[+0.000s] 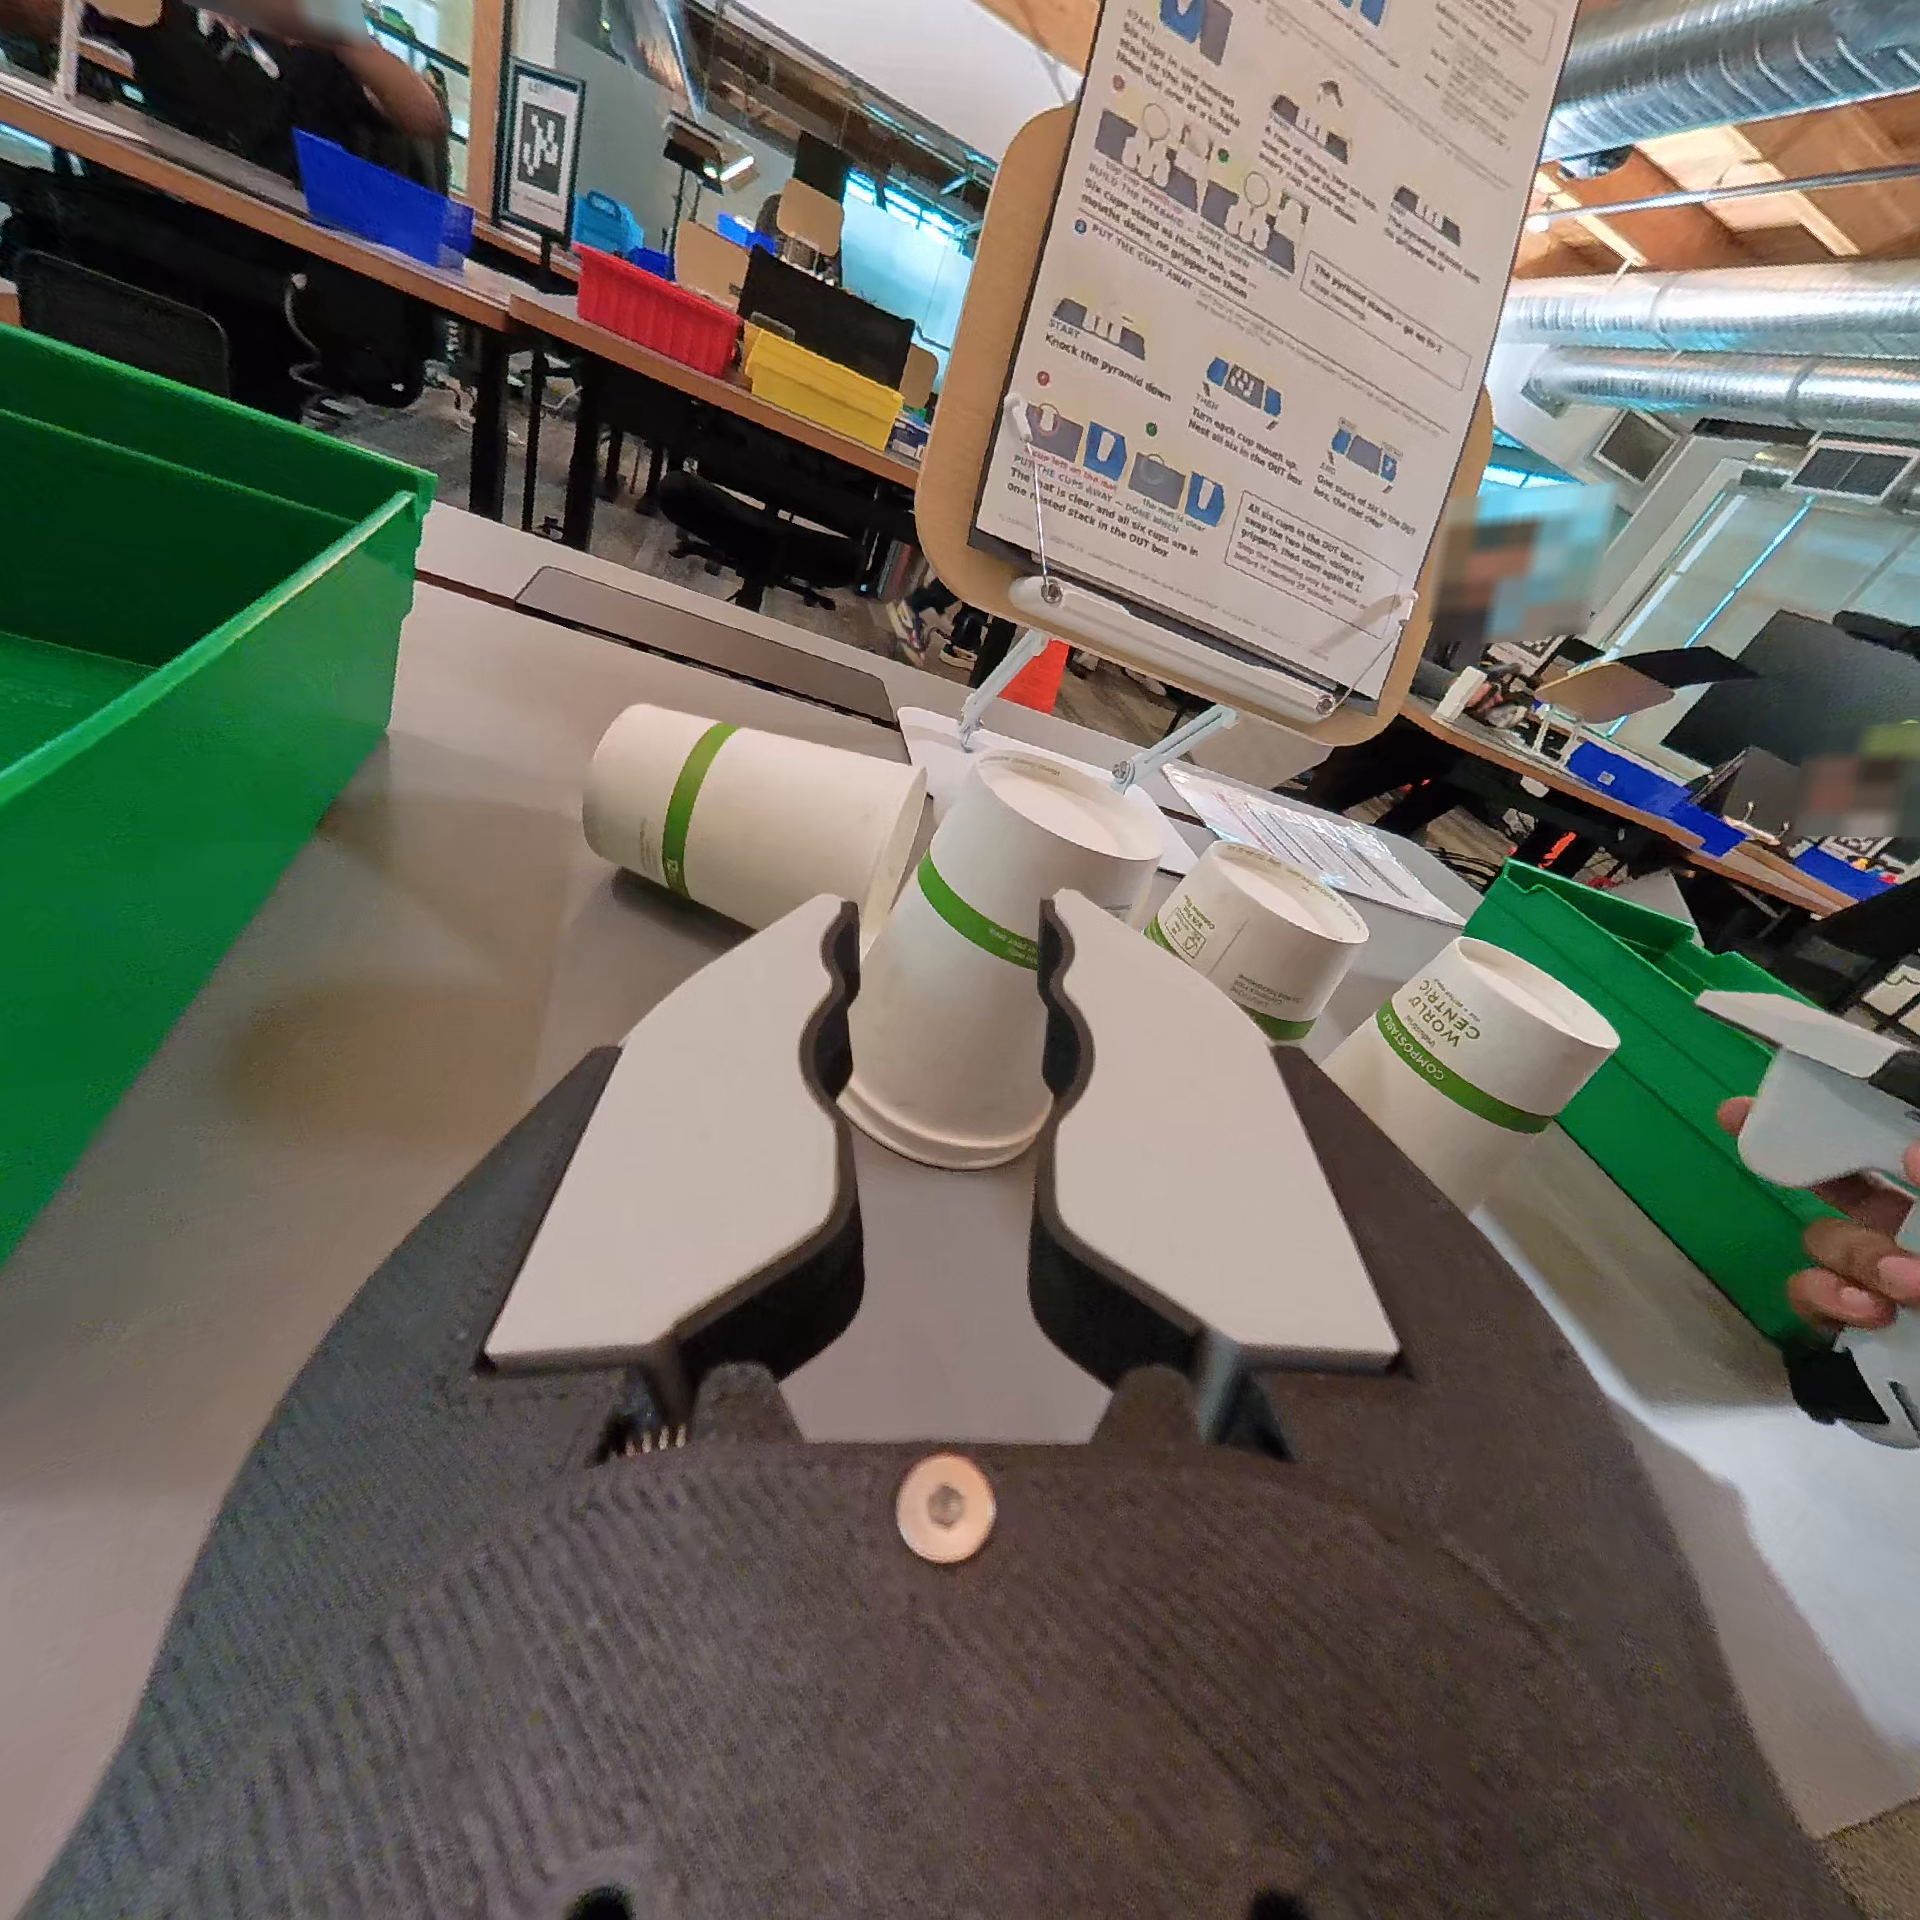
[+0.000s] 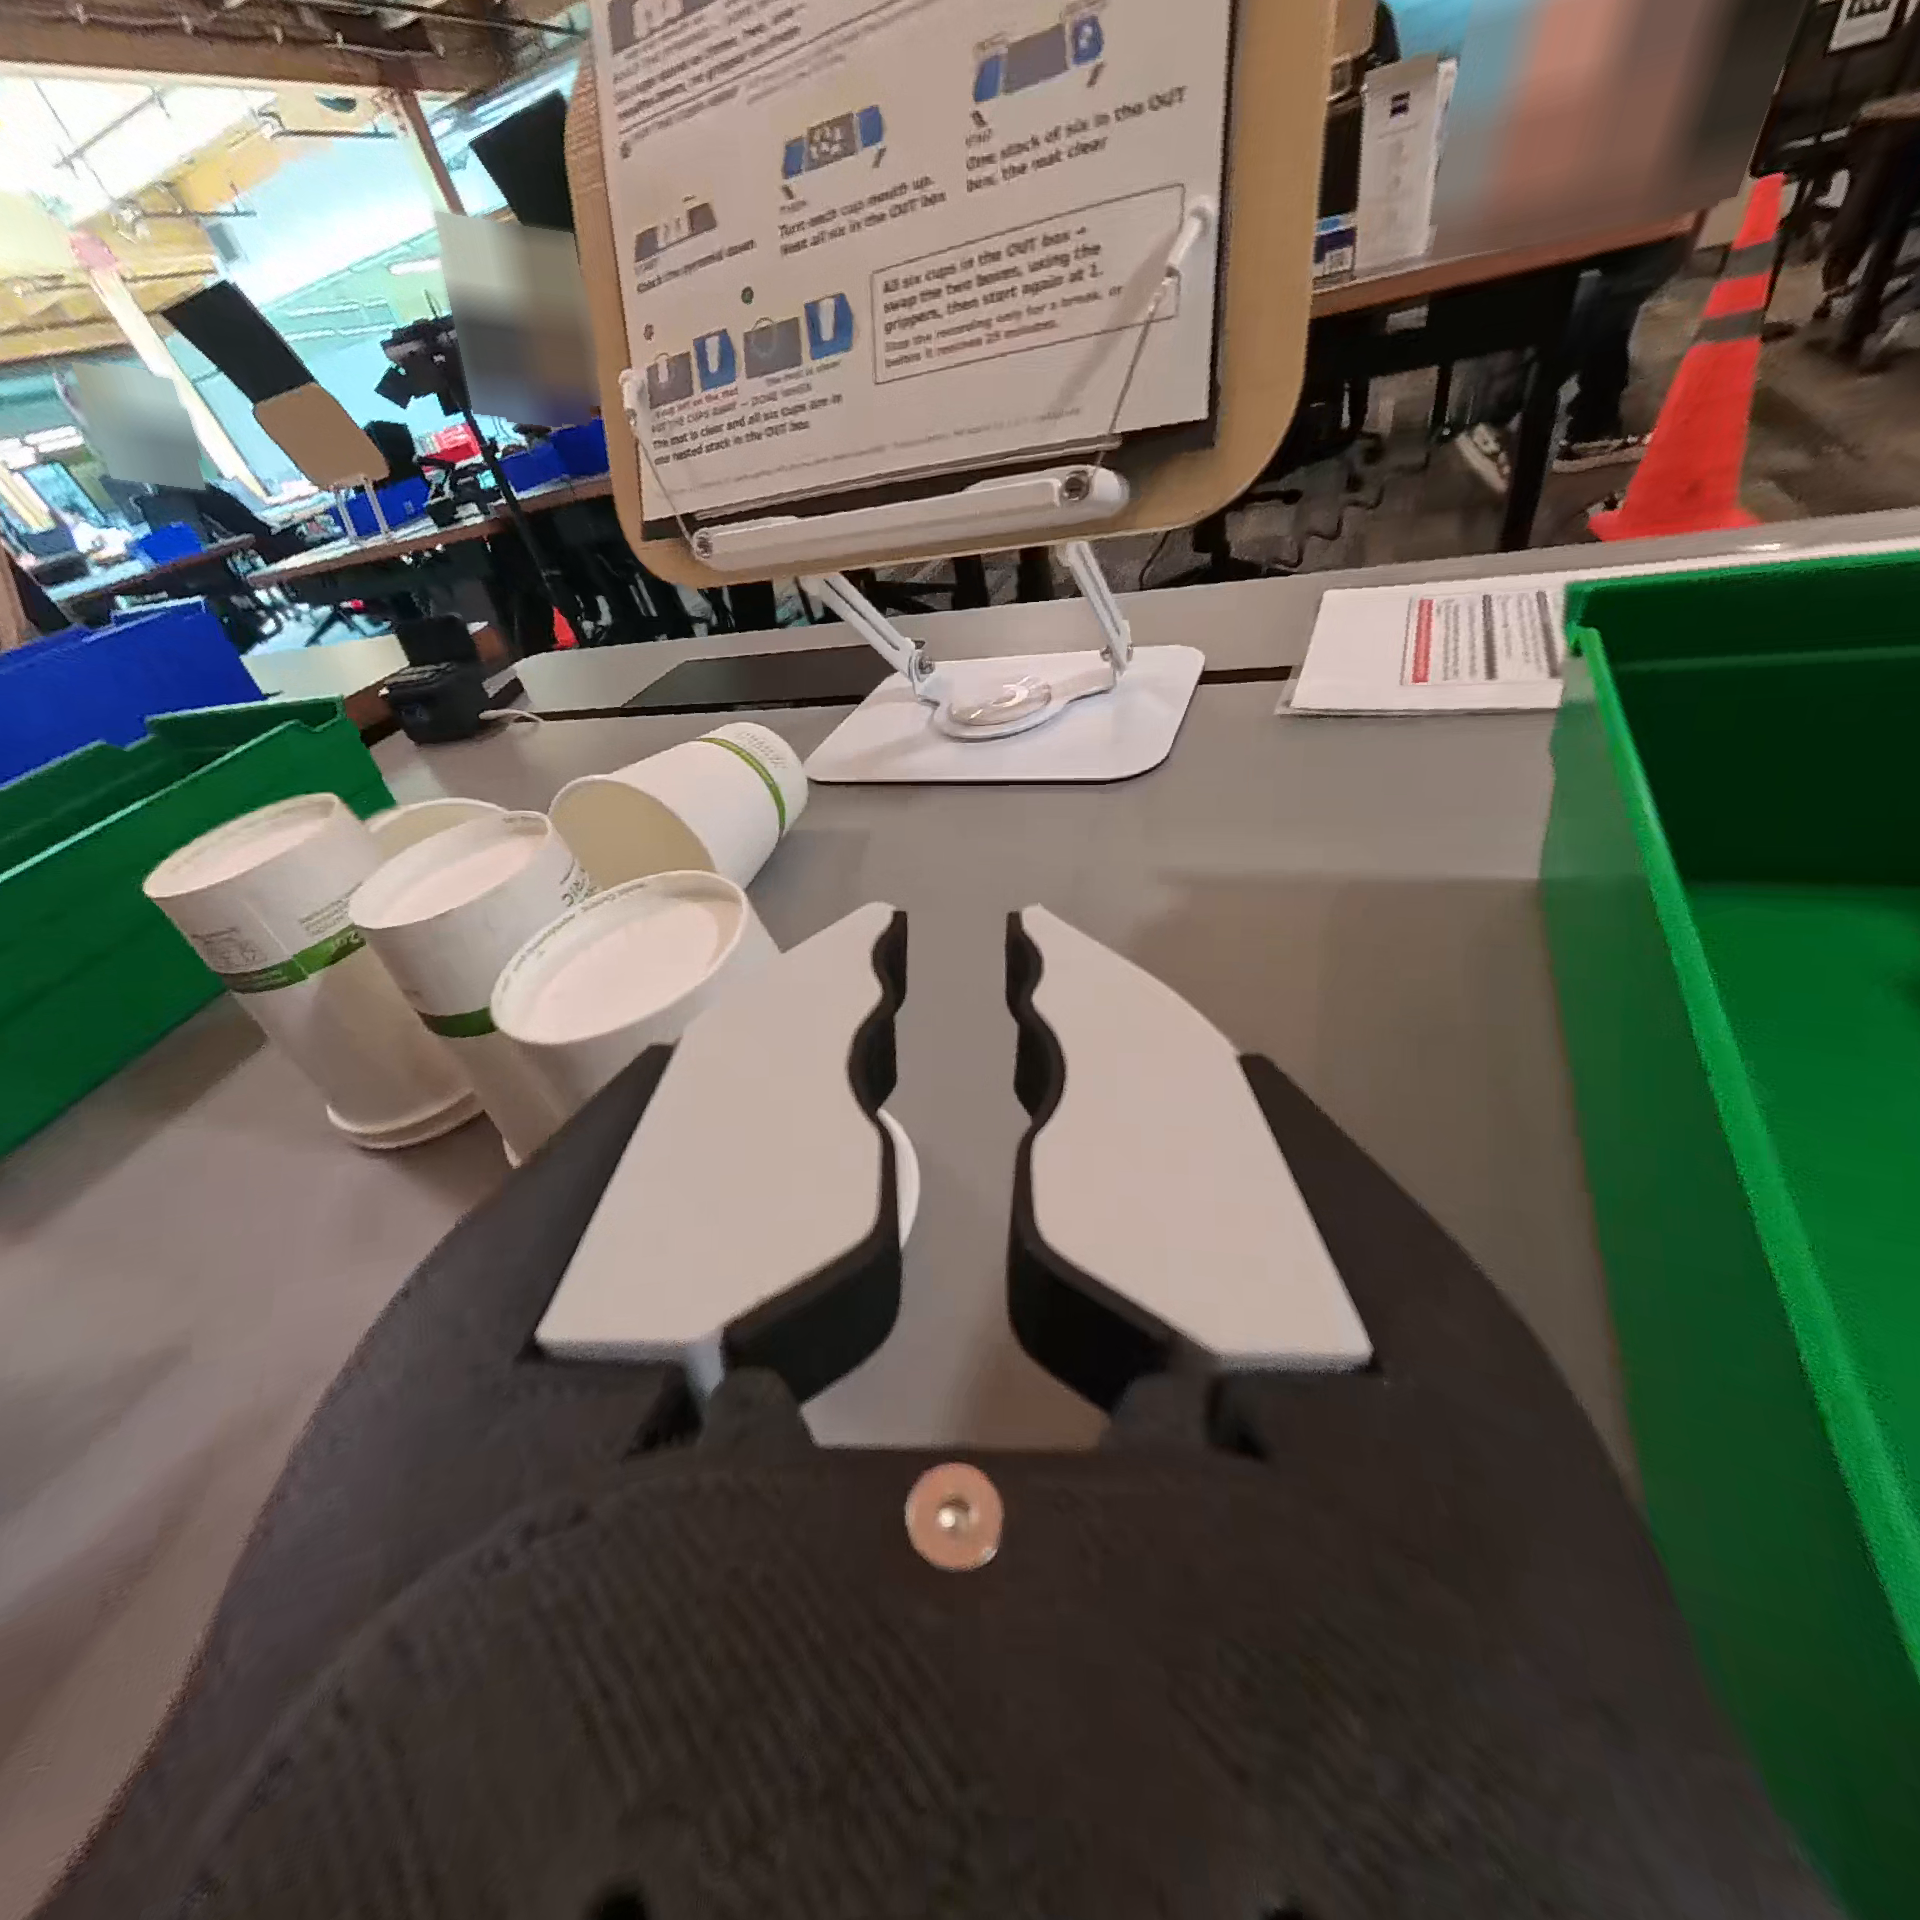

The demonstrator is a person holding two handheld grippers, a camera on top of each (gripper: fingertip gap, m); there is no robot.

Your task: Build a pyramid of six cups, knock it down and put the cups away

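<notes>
left gripper (image 1: 948, 1023) clenches an inverted paper cup (image 1: 966, 997), tilted toward 1 o'clock; right gripper (image 2: 954, 1023) released, empty, cups (image 2: 436, 935) at 10 o'clock.

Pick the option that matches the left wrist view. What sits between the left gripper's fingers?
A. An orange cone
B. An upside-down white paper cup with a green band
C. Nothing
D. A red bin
B. In the left wrist view the left gripper has its two fingers on either side of an upside-down paper cup, base up and rim toward the grey table.
</notes>
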